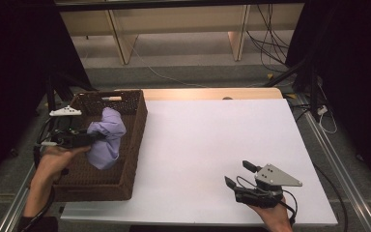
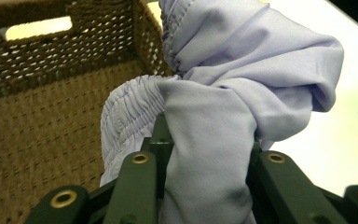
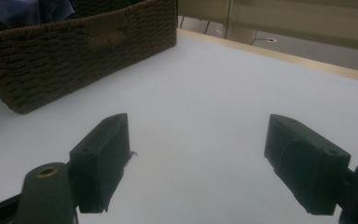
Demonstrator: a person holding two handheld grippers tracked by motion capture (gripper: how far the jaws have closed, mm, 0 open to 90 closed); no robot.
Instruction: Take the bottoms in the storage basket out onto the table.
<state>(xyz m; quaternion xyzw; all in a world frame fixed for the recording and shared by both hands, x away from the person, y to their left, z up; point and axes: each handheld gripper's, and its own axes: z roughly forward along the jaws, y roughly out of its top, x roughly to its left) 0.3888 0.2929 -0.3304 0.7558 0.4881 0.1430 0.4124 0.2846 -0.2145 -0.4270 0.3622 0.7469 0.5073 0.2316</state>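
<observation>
A lavender cloth (image 1: 107, 137) hangs bunched above the inside of a brown wicker basket (image 1: 134, 145) at the table's left. My left gripper (image 1: 94, 137) is shut on the cloth, coming in from the left over the basket. In the left gripper view the cloth (image 2: 242, 84) fills the space between the jaws, its gathered elastic hem draping to the left, with the basket's woven wall (image 2: 51, 93) behind it. My right gripper (image 1: 236, 173) rests low near the table's front right, open with nothing between its fingers. In its own view the right gripper (image 3: 196, 158) faces bare white table.
The white table top (image 1: 212, 130) stretches from the basket to the right edge. The basket's side wall (image 3: 74, 56) appears at the upper left of the right gripper view, with a bit of the cloth (image 3: 28, 9) above it. Cables and shelf legs lie on the floor beyond the table.
</observation>
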